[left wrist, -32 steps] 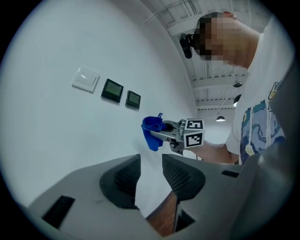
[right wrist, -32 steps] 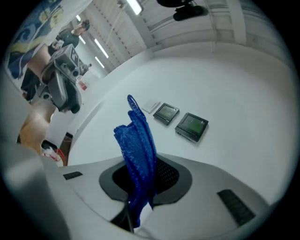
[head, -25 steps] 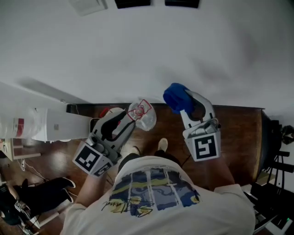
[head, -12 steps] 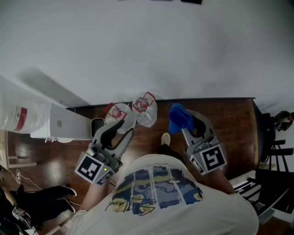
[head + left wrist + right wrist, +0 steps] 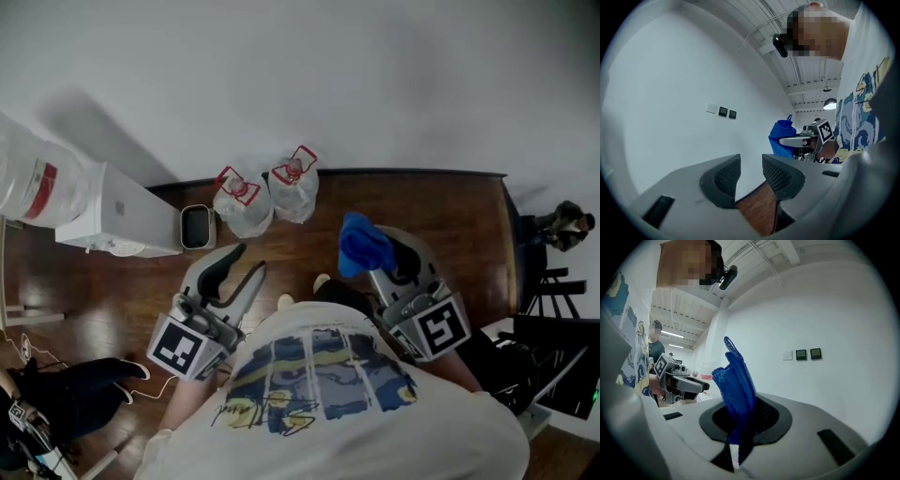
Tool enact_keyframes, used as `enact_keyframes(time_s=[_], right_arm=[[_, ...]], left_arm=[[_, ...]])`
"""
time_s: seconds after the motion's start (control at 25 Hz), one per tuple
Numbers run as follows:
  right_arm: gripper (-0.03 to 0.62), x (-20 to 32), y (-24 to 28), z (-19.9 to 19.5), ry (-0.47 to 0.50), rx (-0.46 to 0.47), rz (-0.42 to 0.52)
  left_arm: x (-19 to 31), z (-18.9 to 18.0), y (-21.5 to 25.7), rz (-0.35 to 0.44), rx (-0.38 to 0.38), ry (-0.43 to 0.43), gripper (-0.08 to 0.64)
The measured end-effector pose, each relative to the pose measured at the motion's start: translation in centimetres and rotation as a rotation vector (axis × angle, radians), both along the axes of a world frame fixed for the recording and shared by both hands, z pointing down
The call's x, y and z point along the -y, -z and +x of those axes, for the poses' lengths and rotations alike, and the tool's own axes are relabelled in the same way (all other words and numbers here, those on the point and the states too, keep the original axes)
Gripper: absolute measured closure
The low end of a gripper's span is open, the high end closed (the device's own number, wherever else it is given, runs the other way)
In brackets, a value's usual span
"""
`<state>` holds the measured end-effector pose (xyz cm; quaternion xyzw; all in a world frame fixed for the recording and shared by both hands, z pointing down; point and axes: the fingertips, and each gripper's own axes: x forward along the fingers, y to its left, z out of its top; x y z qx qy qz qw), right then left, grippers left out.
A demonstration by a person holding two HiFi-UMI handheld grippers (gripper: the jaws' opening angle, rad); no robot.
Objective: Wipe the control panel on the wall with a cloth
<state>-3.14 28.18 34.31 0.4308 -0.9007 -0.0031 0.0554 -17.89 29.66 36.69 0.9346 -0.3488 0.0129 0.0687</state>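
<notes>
Found right tool point(image 5: 743, 417) clamped shut on crumpled blue cloth point(image 5: 736, 379), cloth standing up from jaws, well apart from two small dark square control panels point(image 5: 808, 354) on white wall point(image 5: 843, 310). Noted left tool point(image 5: 751, 176) parted, nothing between jaws, above brown wooden floor point(image 5: 757, 212).

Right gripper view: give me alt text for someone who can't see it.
The right gripper is shut on a crumpled blue cloth that stands up between its fingers. Behind it, two small dark square control panels sit beside a white plate on the white wall; the left gripper shows at left.
</notes>
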Motion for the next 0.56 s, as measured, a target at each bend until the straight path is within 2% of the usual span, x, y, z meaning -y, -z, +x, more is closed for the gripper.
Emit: enact_keyframes(time_s=[0.32, 0.56], right_arm=[[0.506, -3.3, 0.7, 1.1, 0.087, 0.019, -0.001], [0.506, -3.2, 1.8, 1.8, 0.114, -0.003, 0.023]], left_arm=[[-3.3, 2.0, 0.4, -0.001, 0.004, 0.061, 0.44], [-3.5, 3.0, 0.9, -0.009, 0.018, 0.062, 0.44]])
